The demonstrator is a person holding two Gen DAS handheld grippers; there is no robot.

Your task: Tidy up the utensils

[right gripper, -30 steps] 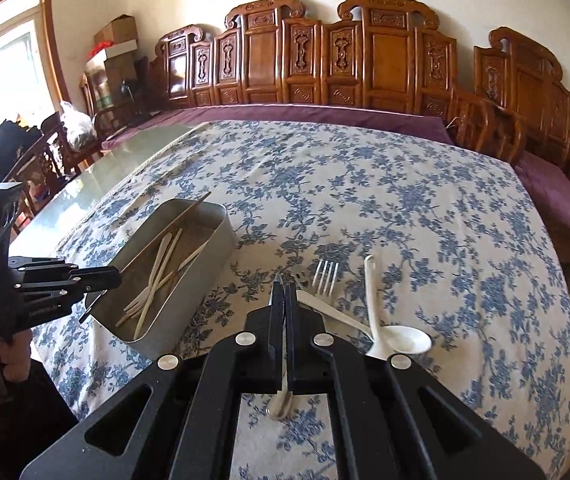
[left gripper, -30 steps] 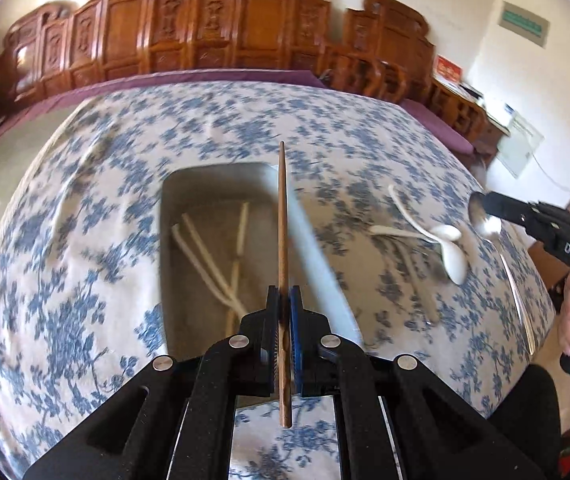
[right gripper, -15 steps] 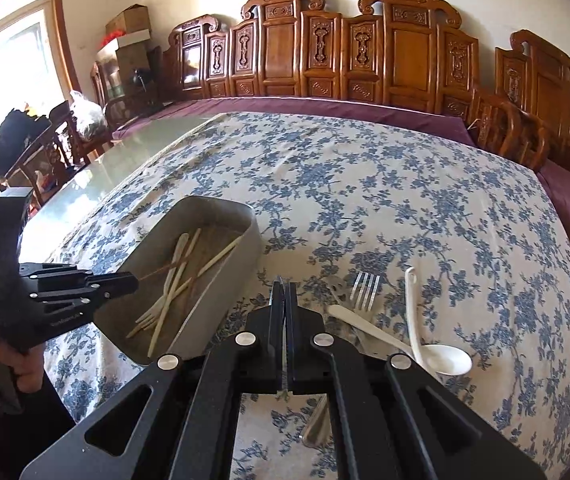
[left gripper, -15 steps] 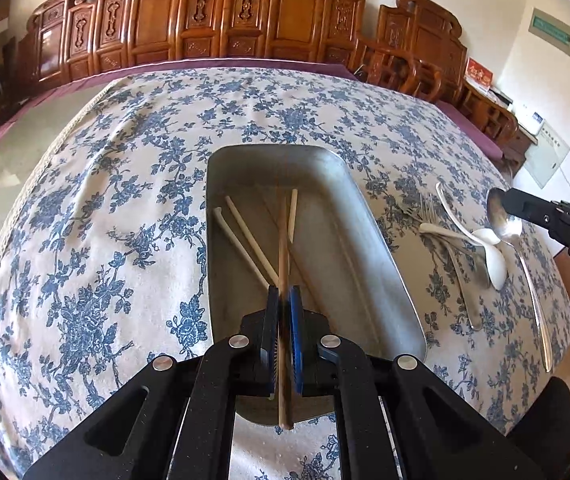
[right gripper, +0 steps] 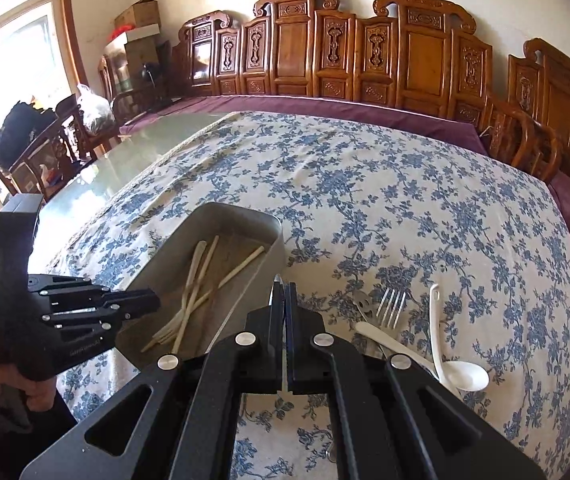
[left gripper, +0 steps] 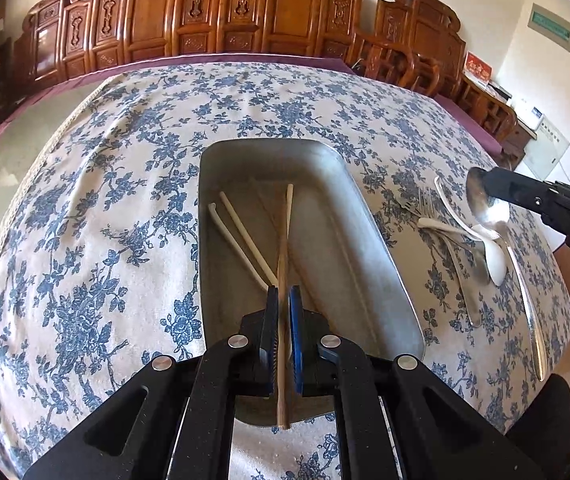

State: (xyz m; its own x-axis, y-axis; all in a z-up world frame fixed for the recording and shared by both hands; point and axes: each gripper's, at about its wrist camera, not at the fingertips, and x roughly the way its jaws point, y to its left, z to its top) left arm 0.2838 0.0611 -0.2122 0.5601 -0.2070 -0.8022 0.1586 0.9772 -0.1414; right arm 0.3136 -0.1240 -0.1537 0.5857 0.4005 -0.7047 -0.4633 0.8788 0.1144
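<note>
Left wrist view: we see the left gripper (left gripper: 283, 304) with its jaws closed on a brown wooden chopstick (left gripper: 283, 248), which runs forward into the metal tray (left gripper: 365, 236). Pale chopsticks (left gripper: 245, 236) lie on the tray floor beside it. The tray sits on the bench under a blue-flowered cloth (left gripper: 97, 216). The right gripper (left gripper: 485, 188) has its jaws closed on a metal spoon (left gripper: 489, 208), held above the cloth just right of the tray. Right wrist view: a fork (right gripper: 392, 307) and two white spoons (right gripper: 445, 344) lie crossed on the cloth, right of the tray.
</note>
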